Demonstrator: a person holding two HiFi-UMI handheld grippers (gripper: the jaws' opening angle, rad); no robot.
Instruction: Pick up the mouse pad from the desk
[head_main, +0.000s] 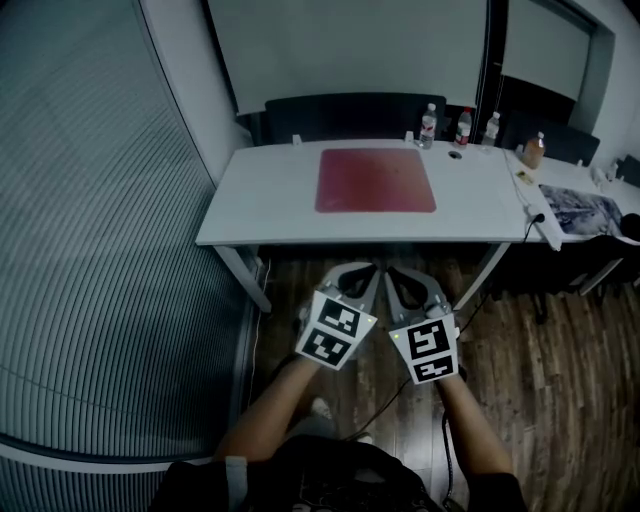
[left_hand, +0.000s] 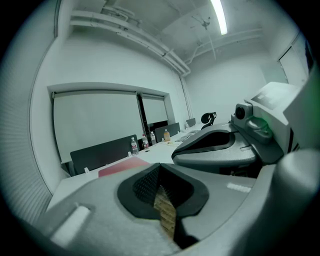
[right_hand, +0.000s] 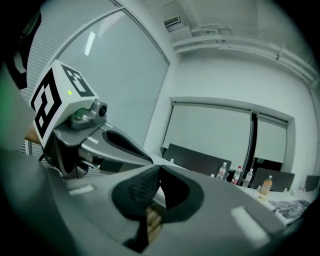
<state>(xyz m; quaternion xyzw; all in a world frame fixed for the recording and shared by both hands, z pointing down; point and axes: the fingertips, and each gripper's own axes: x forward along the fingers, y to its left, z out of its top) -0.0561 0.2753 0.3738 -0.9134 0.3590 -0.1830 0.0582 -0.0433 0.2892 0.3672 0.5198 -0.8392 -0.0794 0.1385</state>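
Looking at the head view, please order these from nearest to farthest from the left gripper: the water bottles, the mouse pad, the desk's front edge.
1. Desk's front edge, just ahead of the left gripper.
2. Mouse pad, in the middle of the desk.
3. Water bottles, at the far edge, to the right.

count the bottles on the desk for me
4. Three clear water bottles stand in a row along the white desk's far edge, right of the red mouse pad; one amber-filled bottle stands further right. More may be hidden.
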